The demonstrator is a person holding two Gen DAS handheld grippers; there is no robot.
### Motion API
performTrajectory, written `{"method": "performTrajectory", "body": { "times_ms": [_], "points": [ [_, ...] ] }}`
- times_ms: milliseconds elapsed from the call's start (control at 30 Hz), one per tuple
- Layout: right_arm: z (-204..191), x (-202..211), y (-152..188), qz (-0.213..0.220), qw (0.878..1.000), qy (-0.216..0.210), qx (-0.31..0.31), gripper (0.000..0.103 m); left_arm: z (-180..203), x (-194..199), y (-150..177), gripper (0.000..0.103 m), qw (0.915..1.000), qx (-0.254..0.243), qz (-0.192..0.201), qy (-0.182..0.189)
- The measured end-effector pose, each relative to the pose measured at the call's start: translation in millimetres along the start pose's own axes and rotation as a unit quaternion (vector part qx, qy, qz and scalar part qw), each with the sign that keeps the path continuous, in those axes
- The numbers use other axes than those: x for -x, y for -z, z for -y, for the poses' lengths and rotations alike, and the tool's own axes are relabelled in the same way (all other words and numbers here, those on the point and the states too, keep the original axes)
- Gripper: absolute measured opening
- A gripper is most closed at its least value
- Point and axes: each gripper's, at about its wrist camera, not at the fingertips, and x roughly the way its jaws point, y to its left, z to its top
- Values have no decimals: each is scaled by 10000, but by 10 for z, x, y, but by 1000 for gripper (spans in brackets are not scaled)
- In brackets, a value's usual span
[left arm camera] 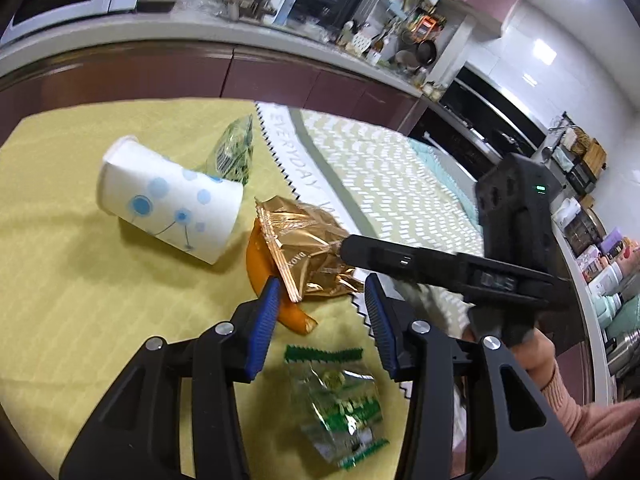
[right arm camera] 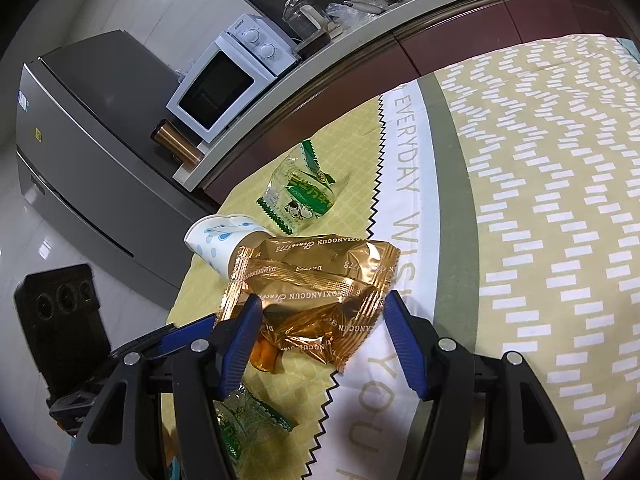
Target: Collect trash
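1. Biggest risk: the gold wrapper [right arm camera: 316,296] is crinkly foil, so it could slip out as the right gripper [right arm camera: 320,316] pinches, or drag the orange peel [left arm camera: 266,280] beneath it.
2. The paper cup [left arm camera: 172,210], touching the wrapper's far side, could roll if nudged.
3. The right gripper, jaws apart, straddles the wrapper, tilted downward.
4. The left gripper [left arm camera: 322,300], jaws apart and empty, hovers just nearer than the wrapper, above a green wrapper [left arm camera: 340,404].

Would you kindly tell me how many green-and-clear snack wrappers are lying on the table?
2. One green wrapper lies nearest the grippers, just below the orange peel; the other green wrapper lies at the far side, behind the tipped paper cup. None seems hidden.
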Motion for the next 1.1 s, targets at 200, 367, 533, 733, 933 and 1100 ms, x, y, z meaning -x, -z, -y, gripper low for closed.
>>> {"method": "performTrajectory", "body": {
  "times_ms": [200,367,533,733,933,1100],
  "points": [
    [53,29,-26,58,9998,-95,-142,63,-101,-189,-23,10,9996,254,-150,-34],
    [69,48,-52,124,9997,-78,-172,67,-229,-167,37,9,9990,419,-58,122],
    [-6,-18,-78,-36,9999,-88,58,78,-234,-146,130,10,9994,329,-135,-35],
    [-171,-167,-48,-391,9979,-426,295,65,-267,-180,167,10,9990,371,-235,25],
    [-130,-112,-57,-247,9981,-553,98,35,-245,-188,188,19,9991,308,-265,-93],
    [-68,39,-46,-88,9971,-754,-16,20,-185,11,310,40,9999,130,-69,85]
  ]
}}
